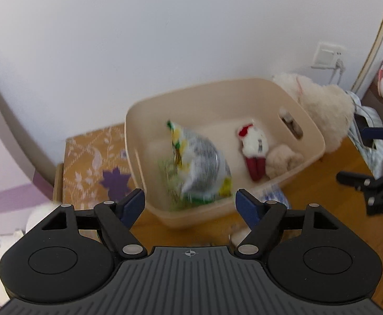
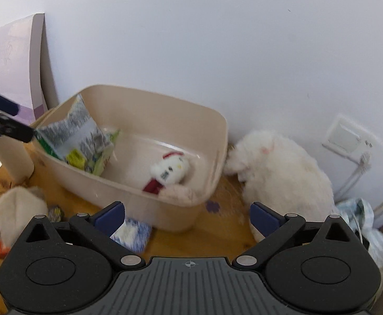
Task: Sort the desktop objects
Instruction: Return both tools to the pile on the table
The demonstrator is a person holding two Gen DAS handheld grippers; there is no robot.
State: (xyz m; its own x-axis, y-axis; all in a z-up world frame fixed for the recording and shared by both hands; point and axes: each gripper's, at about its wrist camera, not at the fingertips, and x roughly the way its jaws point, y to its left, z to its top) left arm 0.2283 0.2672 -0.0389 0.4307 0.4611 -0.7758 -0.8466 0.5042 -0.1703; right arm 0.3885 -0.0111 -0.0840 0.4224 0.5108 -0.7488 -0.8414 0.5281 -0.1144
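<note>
A beige plastic bin (image 1: pixel 244 89) (image 2: pixel 128 183) stands on the wooden desk by the wall. Inside it lie a silver snack bag (image 1: pixel 204 165) (image 2: pixel 75 131), blurred, a small white and red plush (image 1: pixel 254 147) (image 2: pixel 169 172) and a beige plush (image 1: pixel 283 160) (image 2: pixel 180 194). My left gripper (image 1: pixel 190 204) is open and empty, just in front of the bin above the bag. My right gripper (image 2: pixel 188 216) is open and empty at the bin's near wall. It also shows at the right edge of the left wrist view (image 1: pixel 370 186).
A large white fluffy plush (image 1: pixel 325 110) (image 2: pixel 280 176) sits right of the bin against the wall. A blue and white packet (image 2: pixel 132 233), a beige plush (image 2: pixel 18 210) and small wrappers lie on the desk in front. A striped cloth (image 2: pixel 367 223) and a wall socket (image 2: pixel 346 139) are at the right.
</note>
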